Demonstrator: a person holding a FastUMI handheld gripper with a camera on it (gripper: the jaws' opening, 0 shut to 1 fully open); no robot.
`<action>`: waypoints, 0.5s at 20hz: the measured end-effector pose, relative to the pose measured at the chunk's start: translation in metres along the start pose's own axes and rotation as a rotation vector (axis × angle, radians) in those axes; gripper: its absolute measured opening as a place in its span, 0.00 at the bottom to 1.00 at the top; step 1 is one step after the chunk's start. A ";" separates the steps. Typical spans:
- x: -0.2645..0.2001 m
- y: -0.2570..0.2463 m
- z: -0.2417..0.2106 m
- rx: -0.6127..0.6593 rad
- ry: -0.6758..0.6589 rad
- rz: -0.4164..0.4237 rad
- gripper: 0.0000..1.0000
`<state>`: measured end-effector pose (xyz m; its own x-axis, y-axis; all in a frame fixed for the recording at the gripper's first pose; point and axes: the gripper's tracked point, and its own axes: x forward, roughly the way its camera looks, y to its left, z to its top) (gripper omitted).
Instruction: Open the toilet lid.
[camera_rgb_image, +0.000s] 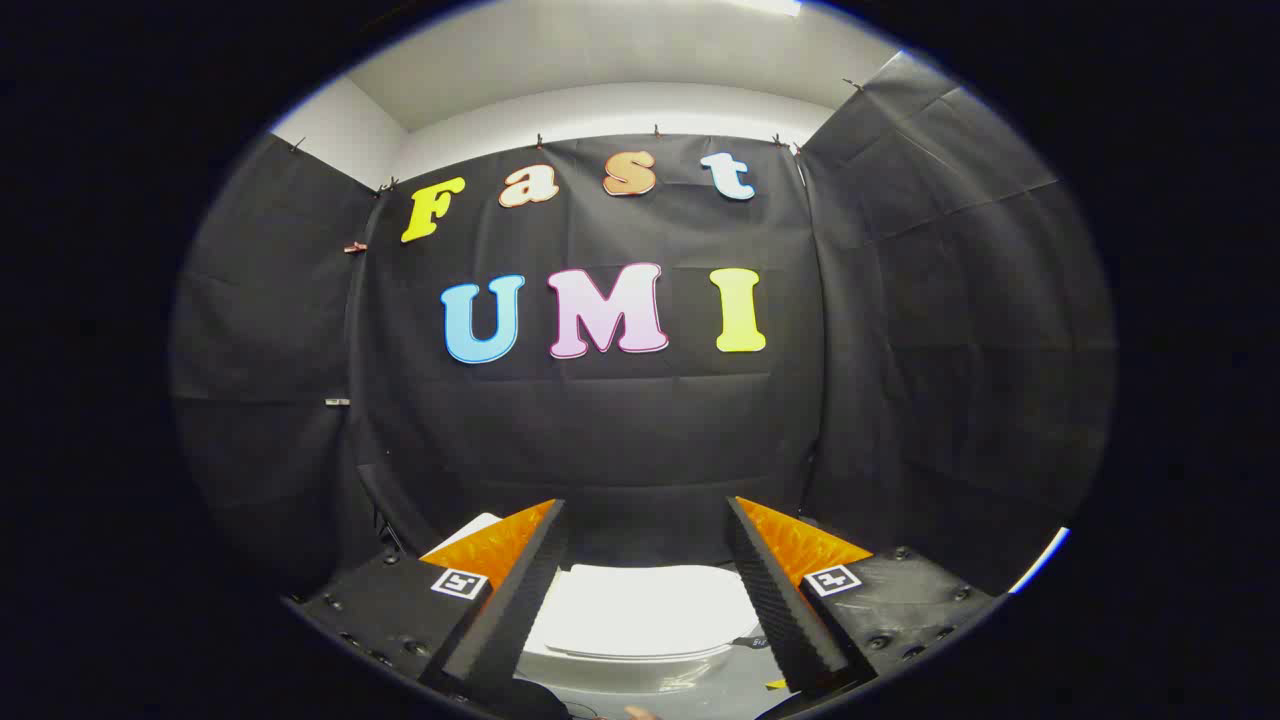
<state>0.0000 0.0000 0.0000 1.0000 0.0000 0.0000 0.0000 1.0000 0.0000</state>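
- The booth wall of black cloth takes up most of the frame, from the upper middle down to the toilet, with a pale ceiling strip across the top.
- The toilet sits low in the centre of the frame, against the foot of that wall; a white body with grey floor showing at the bottom.
- The toilet lid lies flat and closed, a bright white slab whose front rim curves toward the camera. It appears between the two fingers and somewhat beyond their tips, untouched.
- The tongs are spread wide, one finger at lower left and one at lower right of the frame, with nothing held between them.
- A small dark tab sits at the lid's right edge, too small to identify.
- Step in hand, as I judge it: the approach, with the lid not yet reached.
- The next move likely calls for dropping down and forward to the lid's front rim, getting a finger under or around that edge, then lifting in an arc back toward the wall.
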 end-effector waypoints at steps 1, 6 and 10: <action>-0.001 0.000 0.001 -0.005 -0.004 0.000 0.99; -0.007 -0.004 0.006 -0.024 -0.012 -0.023 0.99; -0.010 -0.004 0.008 -0.043 -0.017 -0.031 0.99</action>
<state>-0.0103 -0.0035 0.0079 0.9994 -0.0311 0.0175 0.0318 0.9986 -0.0422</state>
